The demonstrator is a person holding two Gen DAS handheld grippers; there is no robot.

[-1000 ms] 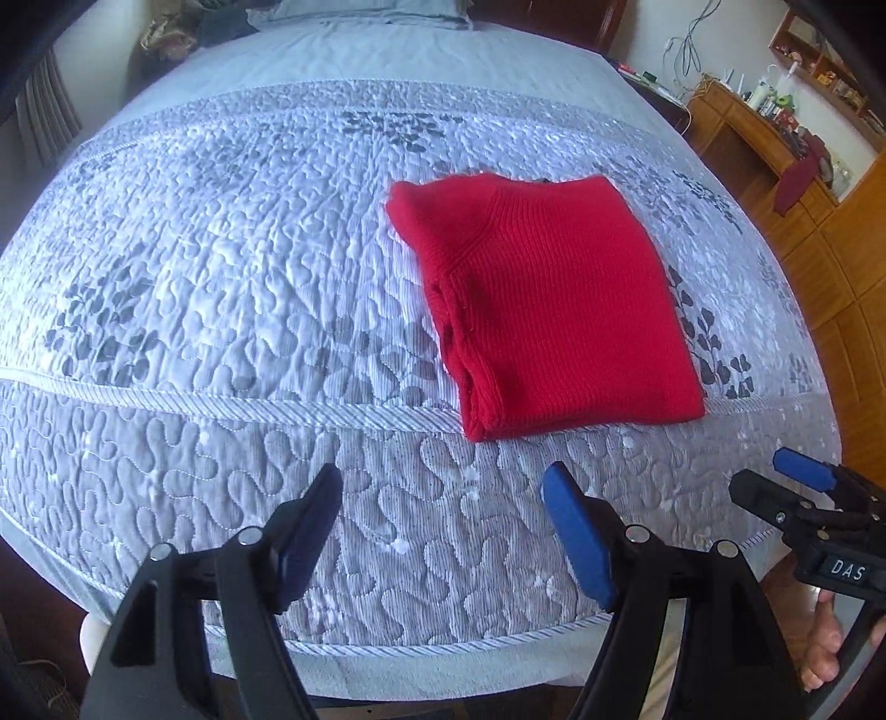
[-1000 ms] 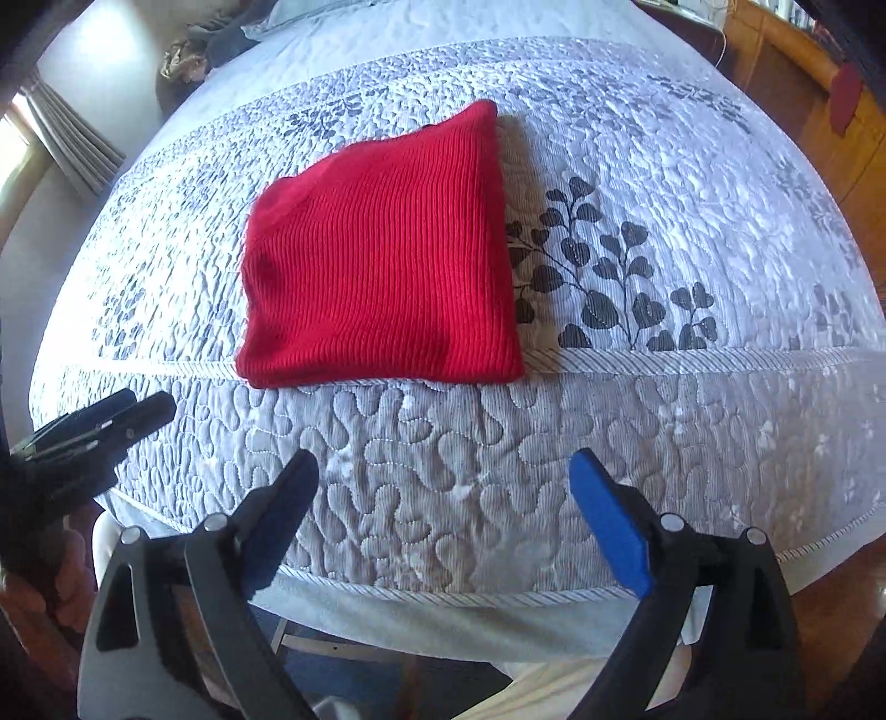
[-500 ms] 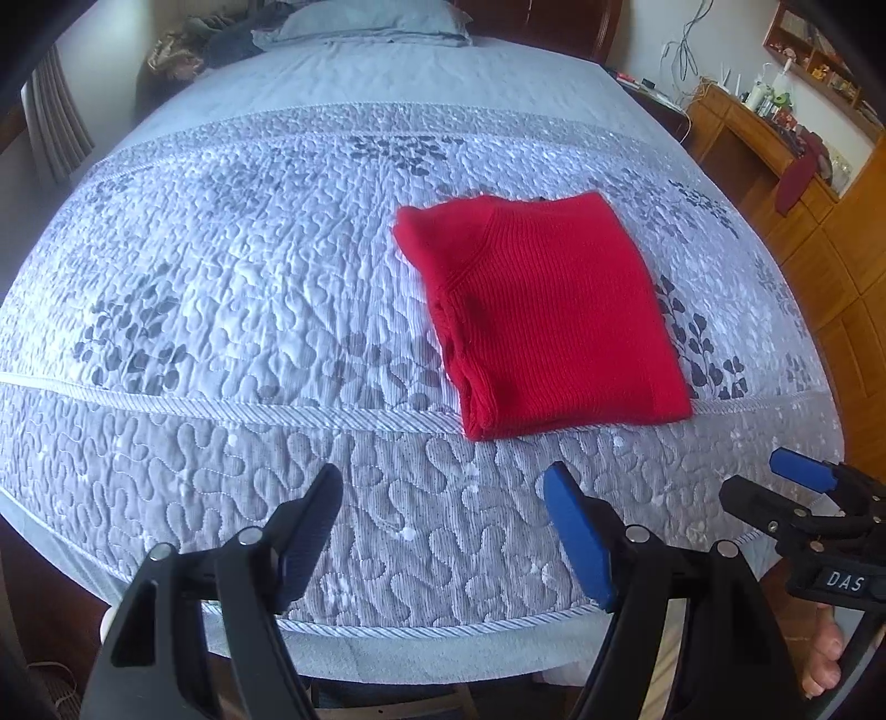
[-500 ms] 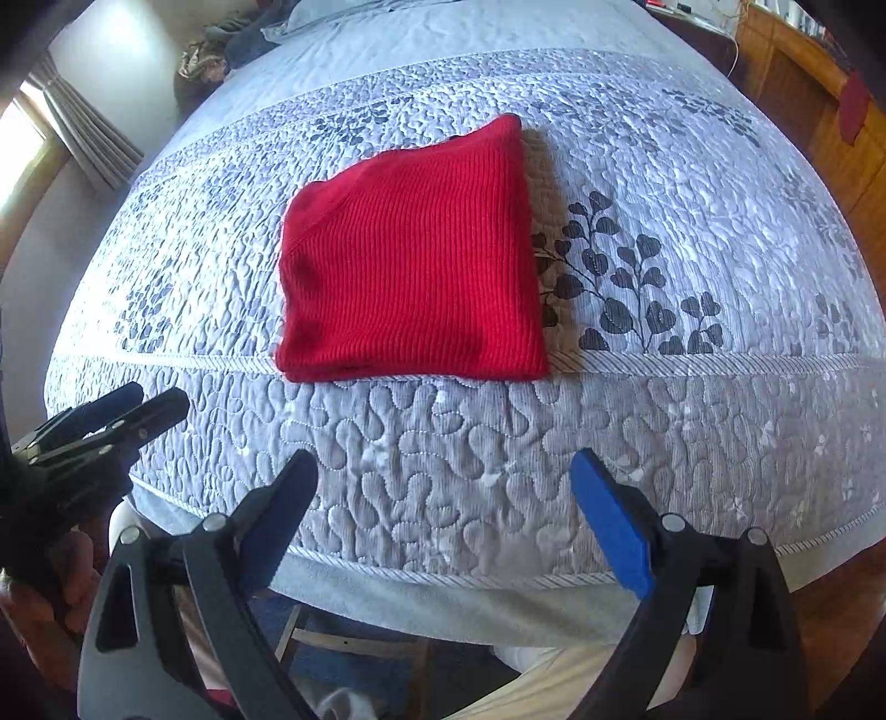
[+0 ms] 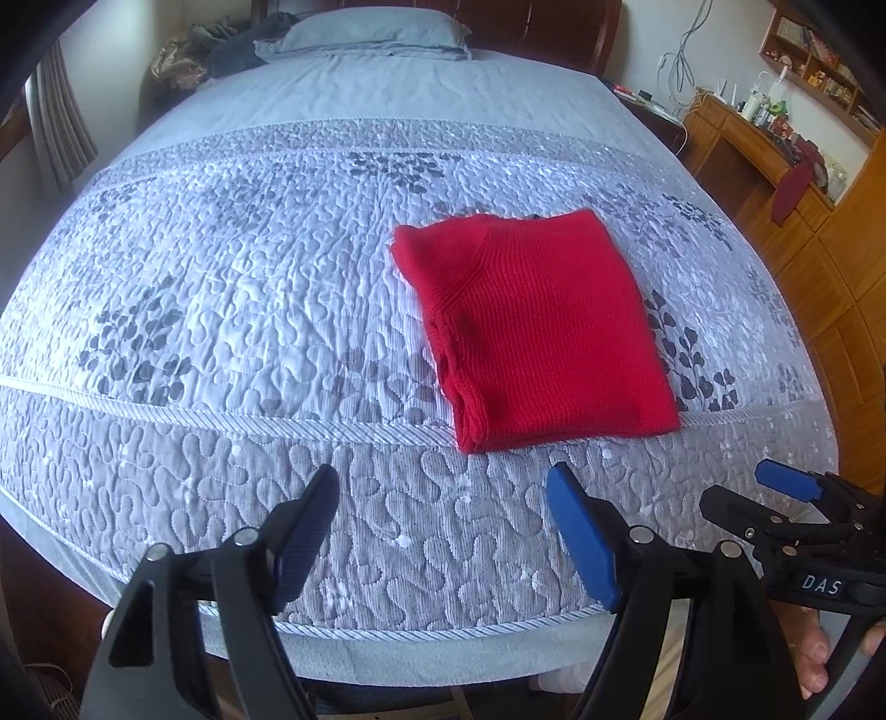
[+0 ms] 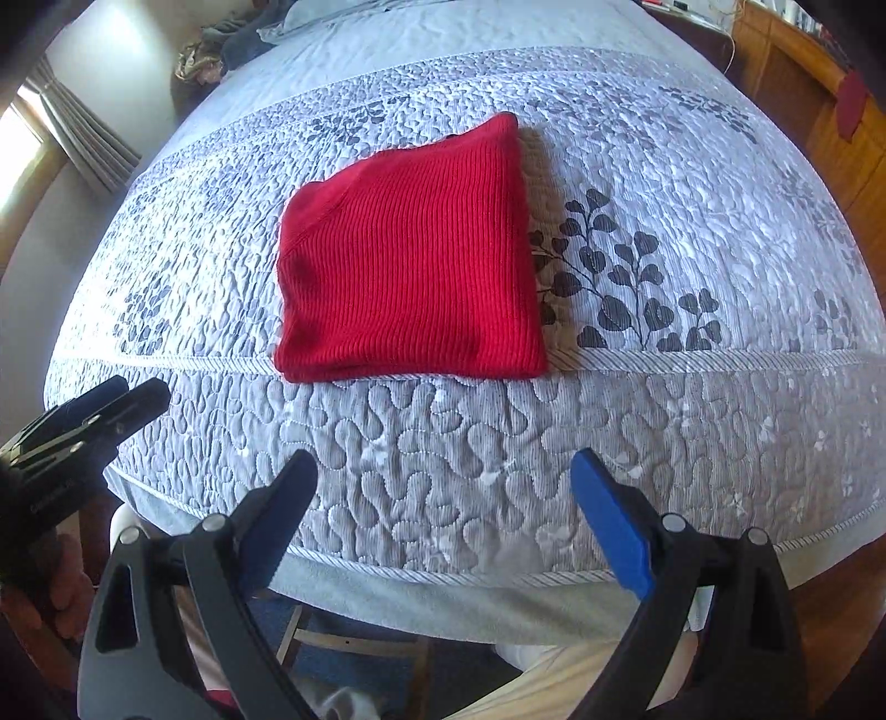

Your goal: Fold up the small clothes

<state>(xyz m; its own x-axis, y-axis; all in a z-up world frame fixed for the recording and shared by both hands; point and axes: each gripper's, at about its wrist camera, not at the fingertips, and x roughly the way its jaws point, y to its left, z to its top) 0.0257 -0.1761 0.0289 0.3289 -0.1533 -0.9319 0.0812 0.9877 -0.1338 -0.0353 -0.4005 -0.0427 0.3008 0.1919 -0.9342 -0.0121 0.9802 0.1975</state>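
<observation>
The red knit garment (image 5: 534, 327) lies already folded into a compact, roughly square packet on the quilted bed (image 5: 221, 288), ahead of both tools and well clear of them, its near edge along the corded seam of the quilt. From the left hand-held gripper (image 5: 443, 531) the packet sits forward and off to the right; from the right hand-held gripper (image 6: 443, 509) it sits forward and a little to the left, so it lies roughly between the two, with neither clearly nearer. Its slightly longer side seems to run away from the tools, up the bed toward the pillow (image 5: 365, 33). Both tools hang over the foot edge of the bed, pointing steeply down; the left one's jaws are opening, the right one's stand wide apart, and nothing is between the pads of either. Judging by the tidy packet, the folding looks finished or nearly so; any further move would mean reaching forward across the quilt. The left view shows the packet's left side, where stacked layers and a ribbed edge bunch up, plus the wooden desk (image 5: 764, 144) to the right; the right view shows instead its smooth right edge, and the curtain (image 6: 83, 138).
</observation>
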